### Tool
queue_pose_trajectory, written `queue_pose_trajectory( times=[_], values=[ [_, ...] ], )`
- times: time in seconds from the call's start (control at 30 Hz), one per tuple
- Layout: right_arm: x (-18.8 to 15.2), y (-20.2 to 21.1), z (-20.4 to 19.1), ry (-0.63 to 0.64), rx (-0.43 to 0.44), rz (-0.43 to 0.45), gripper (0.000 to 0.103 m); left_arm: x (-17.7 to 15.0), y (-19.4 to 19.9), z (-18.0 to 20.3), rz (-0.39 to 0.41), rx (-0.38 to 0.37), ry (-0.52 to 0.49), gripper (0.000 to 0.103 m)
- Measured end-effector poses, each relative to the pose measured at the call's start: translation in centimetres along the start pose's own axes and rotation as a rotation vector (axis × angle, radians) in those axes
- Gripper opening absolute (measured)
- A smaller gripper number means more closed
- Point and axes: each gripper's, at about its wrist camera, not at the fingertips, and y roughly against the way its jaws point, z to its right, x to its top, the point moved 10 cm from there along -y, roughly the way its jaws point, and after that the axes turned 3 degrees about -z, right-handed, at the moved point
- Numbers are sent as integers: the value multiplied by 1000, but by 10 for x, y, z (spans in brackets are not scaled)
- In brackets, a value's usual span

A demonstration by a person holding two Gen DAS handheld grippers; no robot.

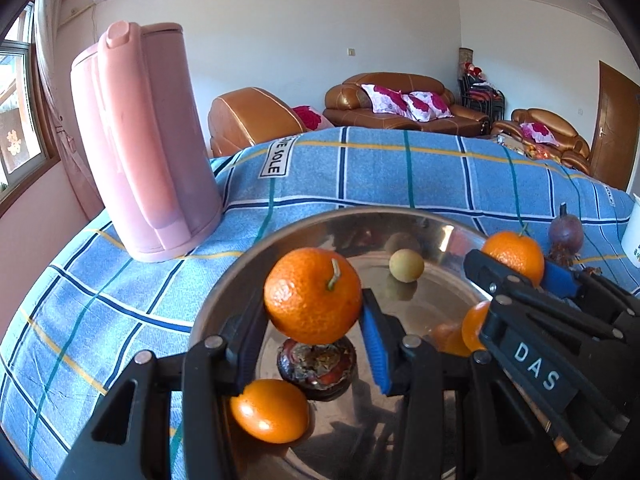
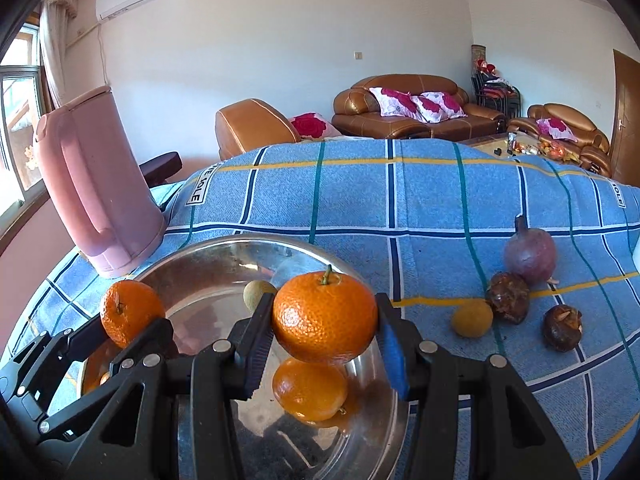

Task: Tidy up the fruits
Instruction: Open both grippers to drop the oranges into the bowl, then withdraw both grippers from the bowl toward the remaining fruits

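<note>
while both grippers hover over the steel bowl (image 2: 224,264), left gripper (image 1: 314,334) and right gripper (image 2: 324,344) each clamp a tangerine; several fruits sit inside, five wait on the cloth (image 2: 440,208).

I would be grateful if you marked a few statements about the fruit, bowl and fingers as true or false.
1. Each gripper holds an orange. True: left gripper, right gripper.
2. The metal bowl is empty. False: it holds fruit, including a small yellow-green fruit.
3. The pink kettle lies on its side. False: it stands upright.
4. Dark fruits remain on the cloth outside the bowl. True.
</note>
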Motion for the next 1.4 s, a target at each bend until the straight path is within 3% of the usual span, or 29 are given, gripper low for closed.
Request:
queue_pose_trajectory(
  times=[0.33,0.4,0.53,0.7,0.77,0.9,1.07,1.4],
  values=[
    [-3,-4,-8,25,43,-25,52,-2,-5,-12,-16,38,41,51],
    [-3,-2,-8,24,31,-15,52,-1,-5,-14,-9,57,45,56],
    [0,5,0,-11,26,20,55,2,-1,-23,18,82,86,78],
    [6,24,17,-74,3,109,73,9,11,-36,85,115,142,103],
    [7,28,20,-75,-9,125,82,14,20,-40,137,136,149,103],
    [8,35,22,-50,-41,148,83,18,29,-35,200,192,101,103],
    [6,41,26,-47,-55,161,83,18,28,-30,206,220,61,103],
    [3,55,33,-4,-105,185,83,16,29,-38,200,231,100,103]
  ],
)
